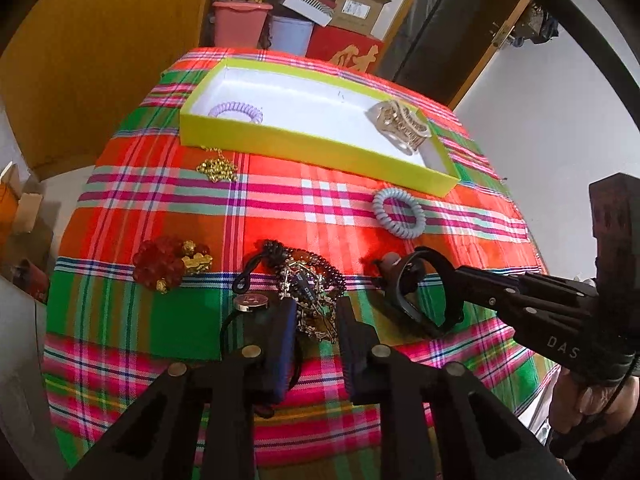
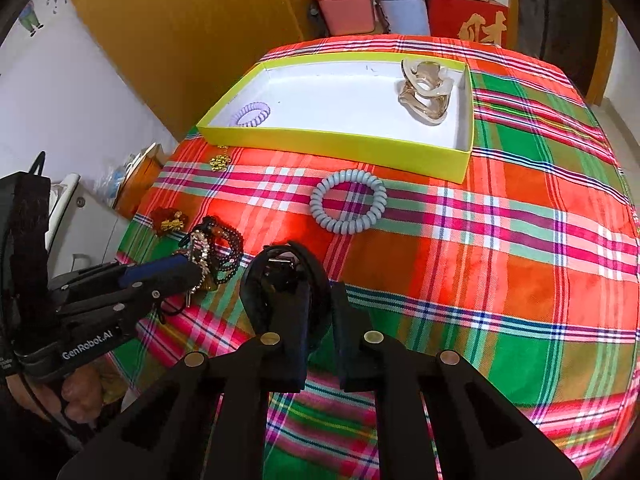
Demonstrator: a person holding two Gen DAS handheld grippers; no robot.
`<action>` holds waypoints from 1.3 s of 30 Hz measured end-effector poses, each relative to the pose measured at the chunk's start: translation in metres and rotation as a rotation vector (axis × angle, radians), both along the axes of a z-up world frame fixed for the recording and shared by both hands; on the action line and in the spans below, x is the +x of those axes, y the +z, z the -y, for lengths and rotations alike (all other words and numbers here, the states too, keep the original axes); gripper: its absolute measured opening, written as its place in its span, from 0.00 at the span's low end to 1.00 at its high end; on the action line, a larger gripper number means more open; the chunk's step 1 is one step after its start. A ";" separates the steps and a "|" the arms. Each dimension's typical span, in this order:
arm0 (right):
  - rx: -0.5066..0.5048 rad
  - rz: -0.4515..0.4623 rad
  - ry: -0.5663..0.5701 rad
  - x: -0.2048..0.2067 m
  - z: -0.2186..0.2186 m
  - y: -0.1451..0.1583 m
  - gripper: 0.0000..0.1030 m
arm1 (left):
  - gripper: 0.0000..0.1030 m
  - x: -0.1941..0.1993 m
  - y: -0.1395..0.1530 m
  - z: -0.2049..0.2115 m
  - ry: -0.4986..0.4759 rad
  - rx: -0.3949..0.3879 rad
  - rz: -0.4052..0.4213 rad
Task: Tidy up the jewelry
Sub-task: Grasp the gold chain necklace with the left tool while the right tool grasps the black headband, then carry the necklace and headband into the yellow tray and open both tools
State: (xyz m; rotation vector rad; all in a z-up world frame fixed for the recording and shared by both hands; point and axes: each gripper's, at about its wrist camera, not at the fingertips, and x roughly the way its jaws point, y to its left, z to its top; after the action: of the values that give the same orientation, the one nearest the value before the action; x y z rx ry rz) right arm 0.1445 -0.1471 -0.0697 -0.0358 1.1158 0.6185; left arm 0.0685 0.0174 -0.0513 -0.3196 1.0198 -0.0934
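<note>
A yellow box (image 1: 304, 148) with a white floor holds a purple coil hair tie (image 1: 236, 112) and a clear claw hair clip (image 1: 402, 124). A grey-blue coil hair tie (image 1: 398, 212) lies in front of it. My left gripper (image 1: 316, 320) has its jaws around a tangle of dark beads and metal chain (image 1: 308, 284). My right gripper (image 2: 320, 300) is shut on a black watch strap (image 2: 286, 280), also seen in the left wrist view (image 1: 416, 292), just above the cloth.
The table has a red-green plaid cloth (image 2: 500, 240). A gold bead ornament (image 1: 218, 168) lies by the box's left corner, a red flower ornament (image 1: 164, 264) at the left. Boxes and buckets (image 1: 296, 12) stand behind the table.
</note>
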 end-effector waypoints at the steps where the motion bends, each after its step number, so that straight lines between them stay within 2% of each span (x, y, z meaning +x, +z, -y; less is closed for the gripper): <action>1: 0.001 0.002 -0.003 -0.001 0.001 0.001 0.10 | 0.19 -0.001 0.003 0.000 -0.002 0.000 0.007; 20: 0.038 0.092 -0.059 -0.005 0.021 0.039 0.10 | 0.19 -0.014 0.046 -0.005 0.004 0.016 0.111; 30: 0.058 0.146 -0.105 0.031 0.025 0.057 0.10 | 0.19 0.014 0.060 -0.017 0.012 0.043 0.154; 39: 0.061 0.169 -0.127 0.076 0.021 0.061 0.10 | 0.19 0.058 0.065 -0.031 0.026 0.073 0.177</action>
State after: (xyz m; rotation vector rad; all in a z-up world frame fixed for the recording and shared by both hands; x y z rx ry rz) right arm 0.2203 -0.1682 -0.0090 0.0345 0.9281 0.5259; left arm 0.1264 0.0483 0.0140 -0.2528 0.8410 -0.0597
